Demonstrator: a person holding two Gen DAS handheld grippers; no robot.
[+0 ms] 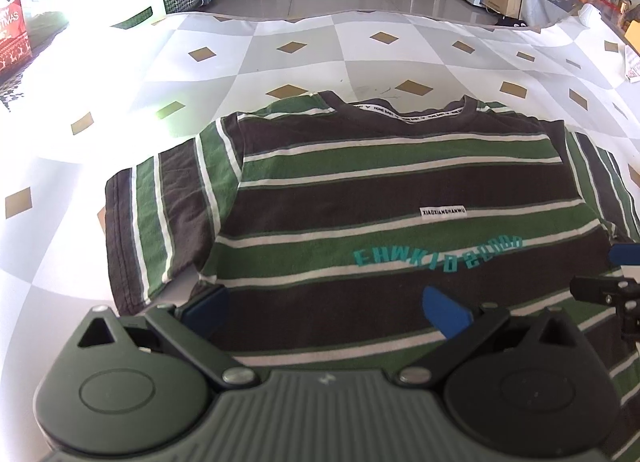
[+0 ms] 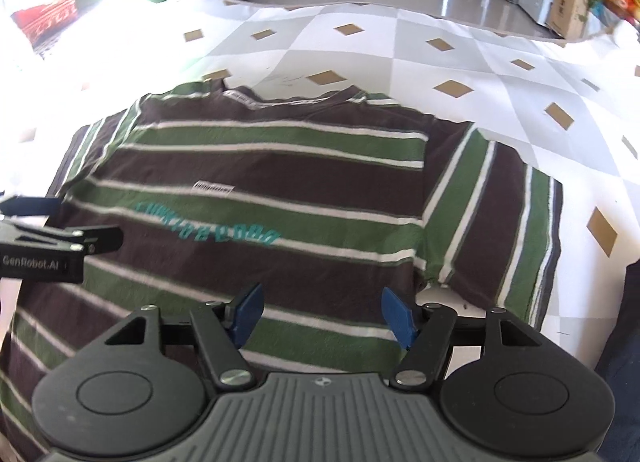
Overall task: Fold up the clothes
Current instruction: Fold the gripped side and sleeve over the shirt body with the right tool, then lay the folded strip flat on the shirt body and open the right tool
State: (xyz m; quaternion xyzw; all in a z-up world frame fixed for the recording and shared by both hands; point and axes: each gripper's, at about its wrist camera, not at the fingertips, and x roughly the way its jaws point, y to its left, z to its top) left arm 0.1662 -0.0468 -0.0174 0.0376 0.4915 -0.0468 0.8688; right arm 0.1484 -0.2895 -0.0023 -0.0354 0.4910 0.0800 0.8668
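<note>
A brown, green and white striped T-shirt lies flat and face up on the checked cloth, collar away from me, teal lettering across its chest. The same T-shirt fills the right wrist view, both short sleeves spread out. My left gripper hovers open over the shirt's lower left part, near the left sleeve, with nothing between its blue fingers. My right gripper hovers open over the lower right part, close to the armpit of the right sleeve. Each gripper shows at the edge of the other's view.
The shirt rests on a table covered by a white and grey diamond-pattern cloth. A red printed bag stands at the far left, a slip of paper at the far right. Beyond the table are chairs, a fridge and plants.
</note>
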